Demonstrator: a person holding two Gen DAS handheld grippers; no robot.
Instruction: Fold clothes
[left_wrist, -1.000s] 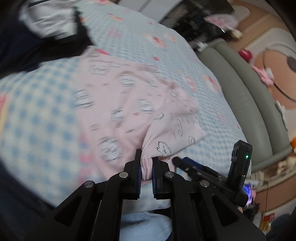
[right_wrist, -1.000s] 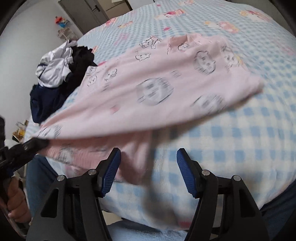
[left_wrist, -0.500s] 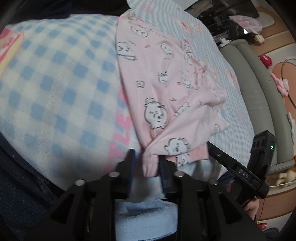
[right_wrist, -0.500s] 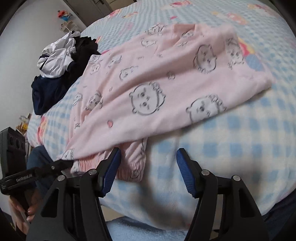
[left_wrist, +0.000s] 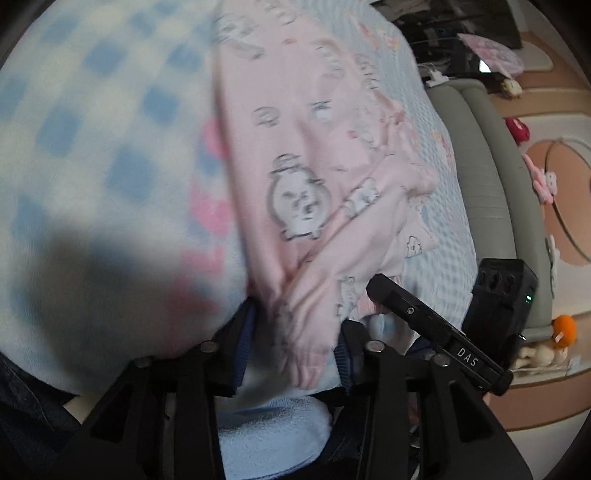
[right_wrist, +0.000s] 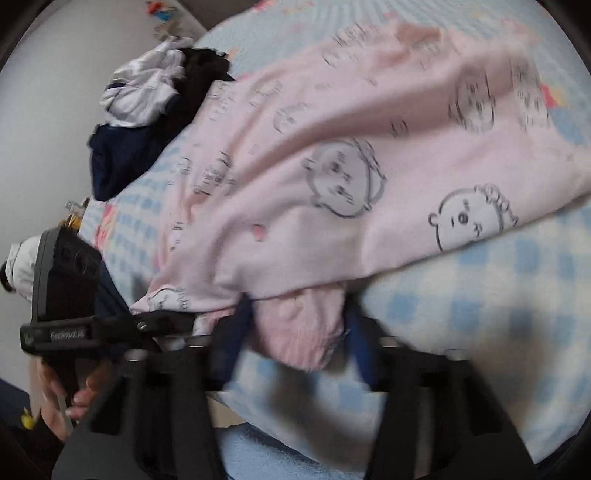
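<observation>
A soft pink fleece garment printed with grey cartoon bears (right_wrist: 332, 177) lies spread across a fuzzy blue-and-white checked blanket (right_wrist: 480, 302) covering the bed, its near hem bunched at the bed's front edge.

The left gripper (left_wrist: 293, 345) has a gathered fold of that pink cloth between its blue-padded fingers; the jaws are closing, but there is a gap between the pads and the fabric, so nothing is pinched. The right gripper (right_wrist: 299, 325) straddles a ribbed pink cuff at the hem — its jaws are closing too, and blur hides whether the pads press the cloth yet. I cannot tell.

Each gripper shows in the other's view, just beside the hem, with a hand (right_wrist: 70, 398) under the left one.

Behind the garment, at the far side of the bed, sits a heap of white, black and navy clothes (right_wrist: 147, 110), touching the pink cloth's edge. Past the bed in the left view runs a grey padded bumper (left_wrist: 491, 177) — beyond it, a tan play mat scattered with small toys (left_wrist: 546, 155).
</observation>
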